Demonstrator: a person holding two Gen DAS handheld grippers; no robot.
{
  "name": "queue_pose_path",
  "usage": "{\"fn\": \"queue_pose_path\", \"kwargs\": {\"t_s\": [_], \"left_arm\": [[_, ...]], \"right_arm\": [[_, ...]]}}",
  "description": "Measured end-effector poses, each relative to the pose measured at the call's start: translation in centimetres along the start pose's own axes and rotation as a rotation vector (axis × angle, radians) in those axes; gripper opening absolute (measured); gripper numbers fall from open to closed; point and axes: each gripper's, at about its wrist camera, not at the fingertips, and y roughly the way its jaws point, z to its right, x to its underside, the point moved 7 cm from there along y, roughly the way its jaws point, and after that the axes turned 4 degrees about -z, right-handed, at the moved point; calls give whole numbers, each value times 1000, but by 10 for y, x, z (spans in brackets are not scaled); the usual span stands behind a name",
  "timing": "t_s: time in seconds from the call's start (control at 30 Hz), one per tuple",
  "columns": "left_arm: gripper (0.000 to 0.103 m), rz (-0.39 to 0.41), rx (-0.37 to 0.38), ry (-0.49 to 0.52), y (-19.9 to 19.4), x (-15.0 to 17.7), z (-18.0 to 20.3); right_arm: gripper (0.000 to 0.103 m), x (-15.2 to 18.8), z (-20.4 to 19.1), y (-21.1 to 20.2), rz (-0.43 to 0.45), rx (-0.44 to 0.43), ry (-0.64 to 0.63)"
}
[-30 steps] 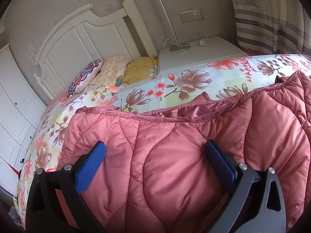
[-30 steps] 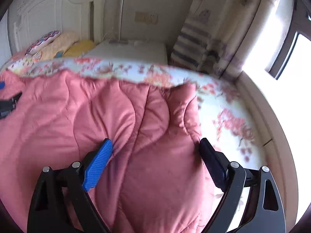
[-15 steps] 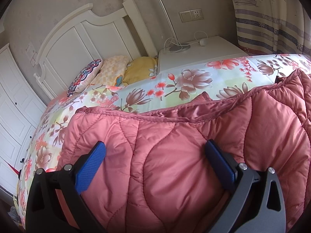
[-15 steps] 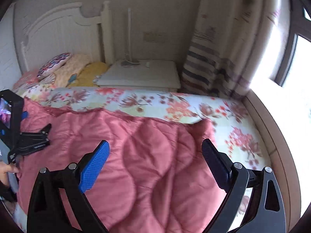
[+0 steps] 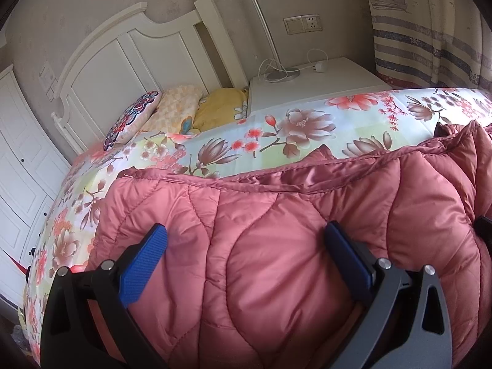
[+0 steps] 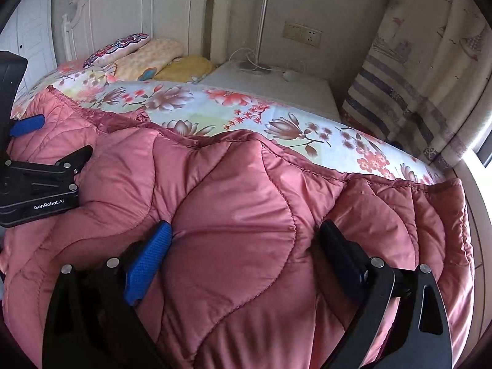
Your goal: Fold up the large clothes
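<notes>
A large pink quilted coat (image 5: 276, 246) lies spread across the near side of a bed with a floral sheet (image 5: 276, 129). My left gripper (image 5: 246, 246) is wide open, its blue pads (image 5: 144, 261) resting over the coat's left part. My right gripper (image 6: 243, 246) is also wide open over the coat (image 6: 240, 200) further right. The left gripper shows in the right wrist view (image 6: 40, 181) at the left edge, resting on the coat. Neither gripper pinches any fabric.
Pillows (image 5: 184, 107) lie against a white headboard (image 5: 129, 61). A white nightstand (image 5: 313, 83) with a lamp base and cable stands beside the bed. A striped curtain (image 6: 415, 77) hangs at the right. White cupboard doors (image 5: 21, 169) are at the left.
My right gripper swung back down and closer over the coat, and more of the coat's right side has come into view. My left gripper has stayed still.
</notes>
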Motion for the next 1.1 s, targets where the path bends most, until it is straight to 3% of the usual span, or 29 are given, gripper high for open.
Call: {"fn": "queue_pose_path", "kwargs": {"t_s": [0.2,0.3,0.4,0.47,0.5,0.67,0.8,0.87,0.93,1.03,1.1], "left_arm": [[101,-54,92,41,-6,-10,-7],[101,24,60,53,-16,-28,-31],[101,-43,72,14,12,-25,-52],[101,-119,181,-79,42,-7,-59],[101,-118,217,-120,45,-5,-62],[101,-94,201,-113,44,-8,-60],[101,-130,244,-142,48,-6,-62],[101,-141,218,-137,43,-8,-65],[99,-101,165,-145,20,-14,-73],[101,18,193,-194,-30,-17,-87],[101,70,147,-210,-49,-6,-95]], "right_arm": [[92,1,5,-1,5,-27,24],[92,3,6,-2,10,-31,32],[92,2,7,-2,10,-38,38],[92,2,7,-1,12,-47,42],[92,2,7,-2,13,-54,44],[92,2,8,-2,13,-63,51],[92,2,9,-1,10,-77,64],[92,2,9,-1,11,-74,65],[92,2,9,-1,12,-69,66],[92,2,10,-1,13,-70,71],[92,2,10,-2,15,-69,72]]}}
